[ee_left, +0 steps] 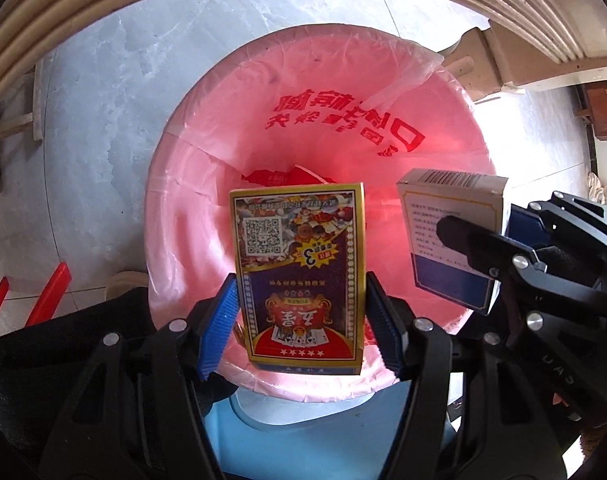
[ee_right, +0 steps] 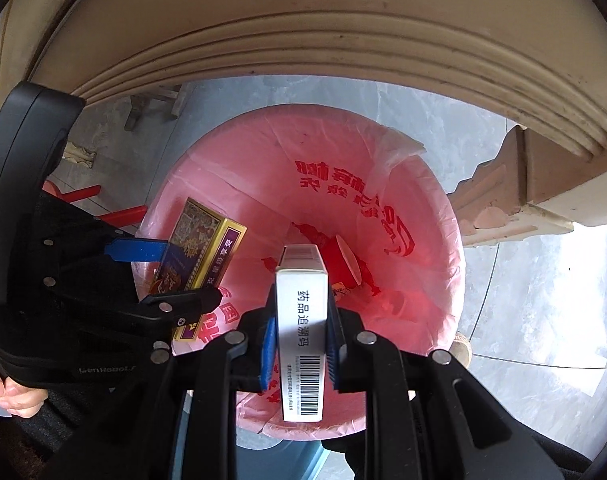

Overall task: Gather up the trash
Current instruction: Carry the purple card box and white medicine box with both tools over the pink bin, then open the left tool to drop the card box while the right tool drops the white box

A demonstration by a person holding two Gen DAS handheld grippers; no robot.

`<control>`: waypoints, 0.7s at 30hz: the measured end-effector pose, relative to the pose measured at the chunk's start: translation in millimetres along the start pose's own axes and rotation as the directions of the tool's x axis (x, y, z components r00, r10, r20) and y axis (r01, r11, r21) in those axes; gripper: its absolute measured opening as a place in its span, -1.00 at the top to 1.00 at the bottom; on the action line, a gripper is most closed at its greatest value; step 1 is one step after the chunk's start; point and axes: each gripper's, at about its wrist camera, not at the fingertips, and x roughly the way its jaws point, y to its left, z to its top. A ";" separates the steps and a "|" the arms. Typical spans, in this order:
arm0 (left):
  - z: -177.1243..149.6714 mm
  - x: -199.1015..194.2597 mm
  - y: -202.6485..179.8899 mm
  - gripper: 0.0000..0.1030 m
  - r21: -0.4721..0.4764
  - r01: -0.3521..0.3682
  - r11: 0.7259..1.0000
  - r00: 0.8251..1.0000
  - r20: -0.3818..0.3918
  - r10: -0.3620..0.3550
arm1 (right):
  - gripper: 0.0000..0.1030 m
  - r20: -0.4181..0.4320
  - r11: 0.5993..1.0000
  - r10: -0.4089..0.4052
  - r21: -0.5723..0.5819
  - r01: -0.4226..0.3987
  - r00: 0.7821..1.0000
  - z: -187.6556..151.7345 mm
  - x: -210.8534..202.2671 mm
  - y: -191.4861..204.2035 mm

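Note:
A round bin lined with a pink plastic bag [ee_left: 175, 184] [ee_right: 443, 216] lies straight below both grippers. My left gripper [ee_left: 299, 292] [ee_right: 175, 276] is shut on a gold-edged playing-card box [ee_left: 299, 248] [ee_right: 199, 240], held upright over the bin's near rim. My right gripper [ee_right: 301, 312] [ee_left: 491, 232] is shut on a white and blue medicine box [ee_right: 301, 276] [ee_left: 447, 248] with a barcode, also over the bin mouth, to the right of the card box. Red wrappers [ee_left: 279, 178] and a red cup [ee_right: 343, 260] lie at the bottom of the bag.
A cream moulded furniture edge [ee_right: 303, 52] overhangs the far side, with its carved leg [ee_right: 503, 192] next to the bin. Grey marble floor [ee_left: 123, 80] surrounds the bin. Red bars [ee_left: 47, 296] stand at the left. A person's hand [ee_right: 7, 392] grips the left handle.

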 end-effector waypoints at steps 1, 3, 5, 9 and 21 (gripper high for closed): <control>0.3 0.5 0.5 -0.18 -0.002 0.002 1.000 1.000 -0.003 -0.002 | 0.60 -0.004 1.000 0.004 0.002 -0.004 1.000 0.7 0.8 -0.4; 1.9 1.4 1.7 -0.18 -0.005 0.003 1.000 1.000 -0.007 -0.003 | 0.60 -0.007 1.000 0.010 0.009 -0.010 1.000 1.6 3.0 -2.0; 2.9 1.6 2.9 -0.18 -0.009 0.006 1.000 1.000 -0.010 -0.006 | 0.60 -0.006 1.000 0.012 0.013 -0.012 1.000 1.9 2.9 -2.2; 4.5 3.7 3.4 -0.26 -0.006 0.012 1.000 1.000 -0.020 -0.012 | 0.59 -0.005 1.000 0.012 0.014 -0.012 1.000 1.4 4.2 -3.8; 7.2 1.5 10.8 -0.47 -0.035 -0.021 0.999 1.000 -0.013 0.021 | -0.02 0.007 0.999 -0.023 0.028 0.023 1.000 1.3 0.9 -8.0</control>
